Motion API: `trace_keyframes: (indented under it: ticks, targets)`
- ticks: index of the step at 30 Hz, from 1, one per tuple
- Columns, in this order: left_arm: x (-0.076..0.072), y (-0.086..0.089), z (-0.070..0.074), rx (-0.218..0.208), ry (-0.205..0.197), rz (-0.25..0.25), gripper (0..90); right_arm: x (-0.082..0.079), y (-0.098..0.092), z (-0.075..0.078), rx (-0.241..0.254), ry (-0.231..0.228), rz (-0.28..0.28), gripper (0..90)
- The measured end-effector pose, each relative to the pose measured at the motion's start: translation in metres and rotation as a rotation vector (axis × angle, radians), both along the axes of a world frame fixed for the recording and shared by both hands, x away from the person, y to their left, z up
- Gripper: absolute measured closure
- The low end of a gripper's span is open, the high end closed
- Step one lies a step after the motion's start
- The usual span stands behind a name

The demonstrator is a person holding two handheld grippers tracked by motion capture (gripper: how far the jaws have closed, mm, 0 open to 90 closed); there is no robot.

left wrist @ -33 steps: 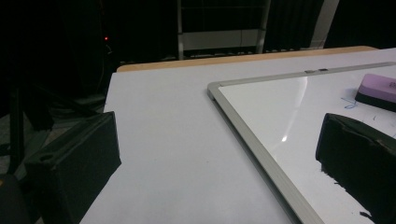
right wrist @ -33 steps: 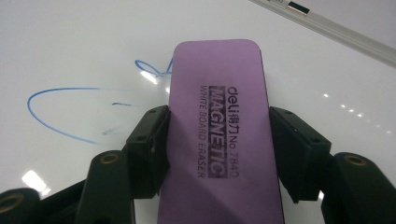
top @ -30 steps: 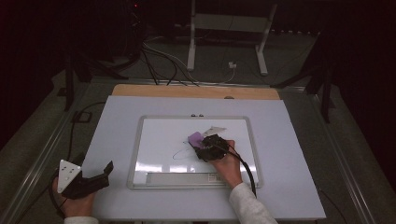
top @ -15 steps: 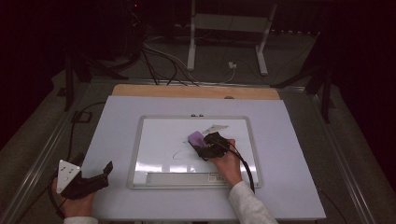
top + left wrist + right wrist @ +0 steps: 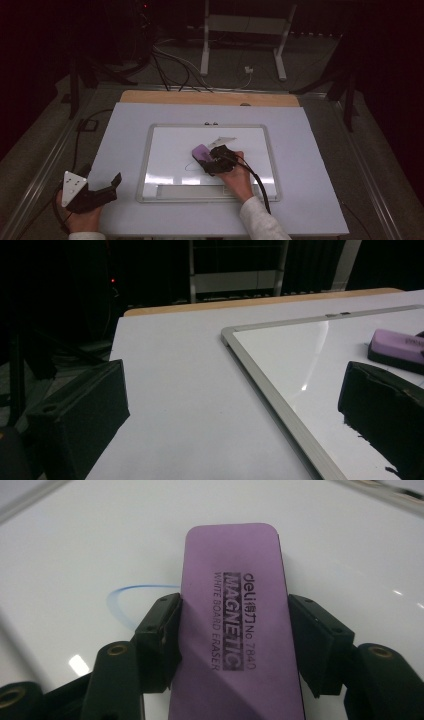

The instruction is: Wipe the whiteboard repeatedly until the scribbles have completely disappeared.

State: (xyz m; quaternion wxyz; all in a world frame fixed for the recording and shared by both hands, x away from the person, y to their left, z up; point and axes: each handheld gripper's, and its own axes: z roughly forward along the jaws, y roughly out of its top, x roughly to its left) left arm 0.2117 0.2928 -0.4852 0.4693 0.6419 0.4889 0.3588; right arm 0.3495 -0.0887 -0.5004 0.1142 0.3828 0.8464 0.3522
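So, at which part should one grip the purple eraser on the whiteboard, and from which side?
Across its two long edges near the middle, coming in along its length from the person's side. The eraser is a flat, narrow block lying face-up on the whiteboard; the right gripper holds it this way.

Near end of purple eraser [image 5: 235, 630] cut off at bottom edge; blue line [image 5: 135, 591] partly hidden beneath eraser and jaws.
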Motion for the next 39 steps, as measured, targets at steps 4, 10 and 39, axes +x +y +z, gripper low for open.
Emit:
trace_keyframes:
  ticks: [4,10,39]
  targets:
    - [0.000,0.000,0.000,-0.001,0.000,0.001,0.7,-0.004,0.007,0.001,-0.009,-0.005,0.043,41.7]
    - [-0.001,0.001,0.000,-0.002,0.000,0.003,0.7,0.008,-0.008,0.001,-0.048,-0.035,-0.067,41.8]
    - [0.000,0.001,0.000,-0.002,0.000,0.003,0.7,0.033,-0.009,0.005,-0.112,-0.045,-0.150,41.8]
